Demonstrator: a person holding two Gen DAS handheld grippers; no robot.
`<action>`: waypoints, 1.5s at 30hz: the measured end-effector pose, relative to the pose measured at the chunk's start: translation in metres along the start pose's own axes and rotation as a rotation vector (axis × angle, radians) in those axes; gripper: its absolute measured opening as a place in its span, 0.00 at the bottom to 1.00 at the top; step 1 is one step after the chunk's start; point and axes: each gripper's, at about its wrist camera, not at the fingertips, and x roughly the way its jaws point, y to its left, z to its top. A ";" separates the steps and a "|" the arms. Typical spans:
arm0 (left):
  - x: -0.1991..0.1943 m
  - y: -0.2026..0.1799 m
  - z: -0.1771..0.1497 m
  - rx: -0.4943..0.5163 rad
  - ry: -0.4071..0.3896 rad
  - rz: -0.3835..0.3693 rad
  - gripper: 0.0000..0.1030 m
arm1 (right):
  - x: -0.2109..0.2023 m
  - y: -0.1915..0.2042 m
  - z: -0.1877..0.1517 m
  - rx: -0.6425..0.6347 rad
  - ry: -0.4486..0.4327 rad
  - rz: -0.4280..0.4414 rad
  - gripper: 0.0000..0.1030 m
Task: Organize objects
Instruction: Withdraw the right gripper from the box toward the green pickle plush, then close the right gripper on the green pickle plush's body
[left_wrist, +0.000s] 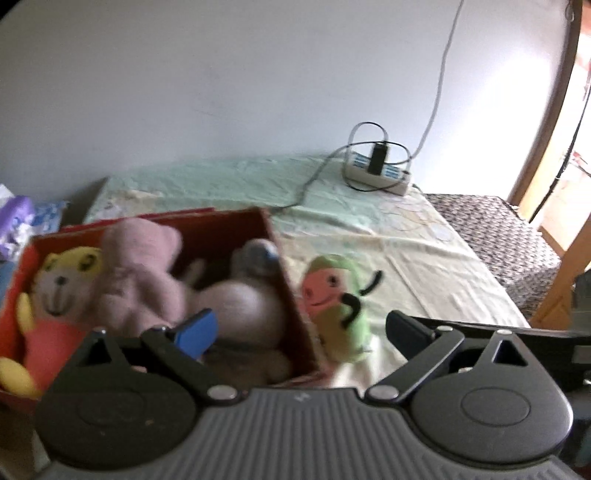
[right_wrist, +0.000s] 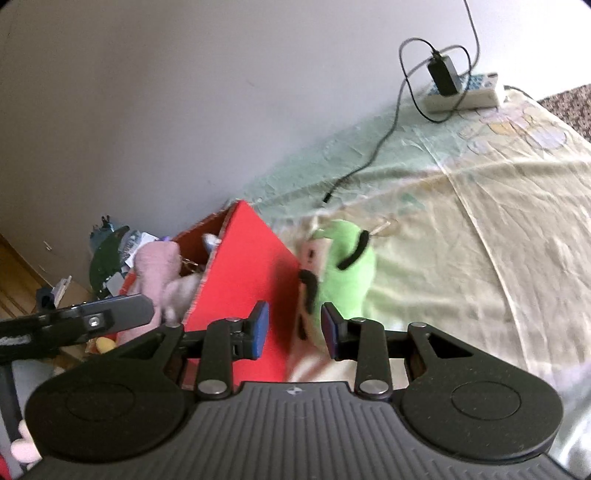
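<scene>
On the bed (right_wrist: 461, 229), the gaping right tool (right_wrist: 295, 328) should straddle the green plush (right_wrist: 347, 266) squarely beside the red box (right_wrist: 243, 266); the left tool (left_wrist: 299, 328) hangs released.

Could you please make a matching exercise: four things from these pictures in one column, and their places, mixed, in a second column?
1. green plush toy
2. pink plush toy
3. power strip
4. yellow-headed bear

A. at the left end inside the red box
B. by the wall, at the bed's far end
C. on the bedsheet, against the box's outside
D. inside the box, near its middle

Pairs: 1-C, 2-D, 3-B, 4-A
</scene>
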 end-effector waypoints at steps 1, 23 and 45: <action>0.002 -0.006 -0.001 -0.002 0.004 -0.004 0.94 | 0.001 -0.005 0.001 0.005 0.008 0.004 0.33; 0.000 -0.037 -0.019 -0.110 0.052 0.053 0.94 | 0.087 -0.047 0.016 0.117 0.194 0.088 0.49; 0.061 -0.088 -0.030 -0.011 0.180 -0.231 0.94 | -0.005 -0.108 0.001 0.293 0.212 0.149 0.38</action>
